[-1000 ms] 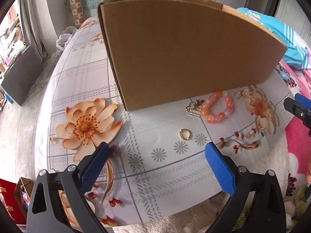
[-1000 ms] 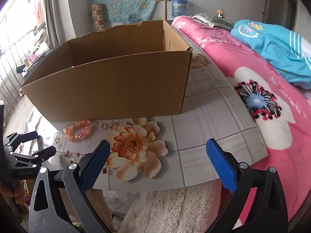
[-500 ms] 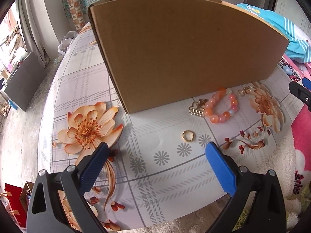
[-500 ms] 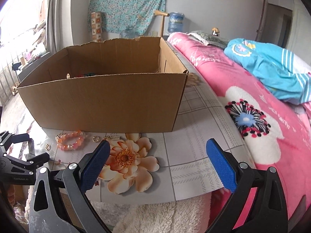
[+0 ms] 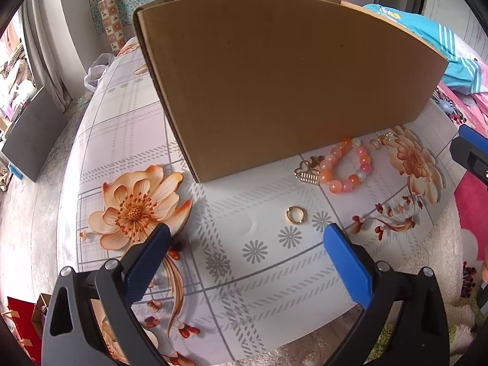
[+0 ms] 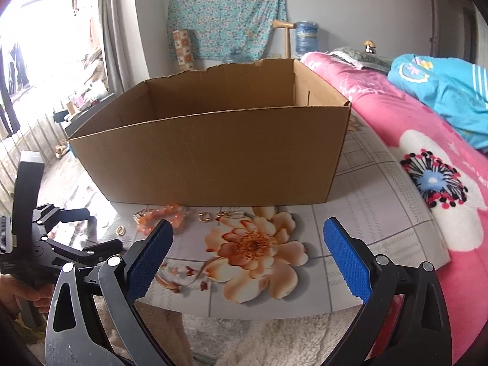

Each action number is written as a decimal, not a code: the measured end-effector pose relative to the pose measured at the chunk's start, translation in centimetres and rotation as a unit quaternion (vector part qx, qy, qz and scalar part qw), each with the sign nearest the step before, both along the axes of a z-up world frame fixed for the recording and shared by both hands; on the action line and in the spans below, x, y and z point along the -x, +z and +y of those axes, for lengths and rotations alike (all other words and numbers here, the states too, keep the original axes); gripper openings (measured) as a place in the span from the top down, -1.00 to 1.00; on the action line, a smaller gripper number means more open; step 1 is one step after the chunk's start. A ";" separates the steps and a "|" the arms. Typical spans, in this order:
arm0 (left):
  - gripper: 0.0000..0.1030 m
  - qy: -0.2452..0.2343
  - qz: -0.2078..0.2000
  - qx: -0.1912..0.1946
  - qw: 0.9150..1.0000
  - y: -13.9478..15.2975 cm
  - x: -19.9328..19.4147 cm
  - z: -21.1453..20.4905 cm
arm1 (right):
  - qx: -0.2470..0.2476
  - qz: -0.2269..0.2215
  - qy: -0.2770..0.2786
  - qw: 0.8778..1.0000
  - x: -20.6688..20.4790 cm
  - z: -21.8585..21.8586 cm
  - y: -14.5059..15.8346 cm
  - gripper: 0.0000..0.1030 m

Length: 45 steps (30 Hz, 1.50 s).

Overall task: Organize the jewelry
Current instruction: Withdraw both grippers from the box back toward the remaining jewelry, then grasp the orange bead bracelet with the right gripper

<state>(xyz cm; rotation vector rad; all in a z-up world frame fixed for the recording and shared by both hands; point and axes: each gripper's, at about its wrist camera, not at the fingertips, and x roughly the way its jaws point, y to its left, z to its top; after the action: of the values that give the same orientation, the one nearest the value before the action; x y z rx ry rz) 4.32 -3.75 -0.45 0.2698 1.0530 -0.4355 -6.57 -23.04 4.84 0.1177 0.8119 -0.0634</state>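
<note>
An open cardboard box [image 5: 283, 85] stands on the flowered table [image 5: 128, 140]; it also shows in the right wrist view [image 6: 213, 158]. In front of it lie an orange bead bracelet [image 5: 346, 164], a gold comb-shaped clip [image 5: 308, 172], a gold ring [image 5: 295, 215] and small gold pieces [image 5: 381, 140]. My left gripper [image 5: 244, 256] is open and empty, just short of the ring. My right gripper [image 6: 248, 253] is open and empty above the table's front edge, with the bracelet [image 6: 161, 215], a gold ring [image 6: 203, 216] and a gold clip [image 6: 231, 214] beyond it.
A bed with a pink flowered cover [image 6: 427, 158] and a blue blanket [image 6: 442, 91] lies to the right. A white fluffy rug [image 6: 274, 338] is below the table edge. The left gripper's body [image 6: 45, 244] shows at the left of the right wrist view.
My left gripper has moved slightly forward and right toward the ring. My right gripper has dropped lower and closer to the table, so the box inside is less visible.
</note>
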 end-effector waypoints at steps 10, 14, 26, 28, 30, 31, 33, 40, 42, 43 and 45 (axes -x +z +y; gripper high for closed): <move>-0.79 -0.035 -0.069 0.044 0.996 2.6 2.1 -0.3 | -0.048 0.013 0.039 0.998 -0.4 1.2 -0.3 -0.48; -0.69 -0.064 -0.083 0.056 0.993 3.1 2.8 -1.3 | -0.071 0.016 0.056 0.996 -0.7 1.8 -0.3 -0.39; 0.02 -0.073 -0.072 0.066 0.993 2.0 3.0 -1.7 | -0.123 0.041 0.068 0.989 -3.0 2.5 -1.2 0.12; 0.12 -0.072 -0.077 0.063 0.992 1.9 3.1 -1.6 | -0.120 0.050 0.068 0.989 -3.7 2.9 -1.6 0.22; 0.21 -0.071 -0.082 0.061 0.992 1.8 3.1 -1.5 | -0.113 0.061 0.070 0.989 -4.4 3.5 -2.0 0.27; 0.23 -0.071 -0.082 0.061 0.992 1.7 3.1 -1.2 | -0.108 0.067 0.070 0.989 -4.8 3.6 -2.2 0.32; 0.29 -0.069 -0.082 0.061 0.992 1.5 3.1 -1.0 | -0.099 0.083 0.071 0.989 -5.4 4.1 -2.7 0.38; 0.36 -0.069 -0.079 0.071 0.992 1.1 2.9 -0.4 | -0.086 0.118 0.069 0.987 -6.7 5.2 -3.8 0.56; 0.36 -0.071 -0.077 0.071 0.992 0.9 3.0 -0.3 | -0.080 0.121 0.068 0.987 -6.9 5.6 -3.8 0.59; 0.36 -0.072 -0.077 0.071 0.992 0.9 3.0 -0.3 | -0.077 0.124 0.068 0.987 -7.1 5.7 -3.9 0.62; 0.36 -0.074 -0.077 0.071 0.992 0.7 3.1 -0.3 | -0.083 0.133 0.065 0.985 -7.3 5.8 -4.0 0.62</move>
<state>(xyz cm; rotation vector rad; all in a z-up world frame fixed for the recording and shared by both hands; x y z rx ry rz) 1.26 -4.04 0.28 0.2514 0.8494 -0.6108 0.75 -17.24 0.84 0.2171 1.0896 0.1148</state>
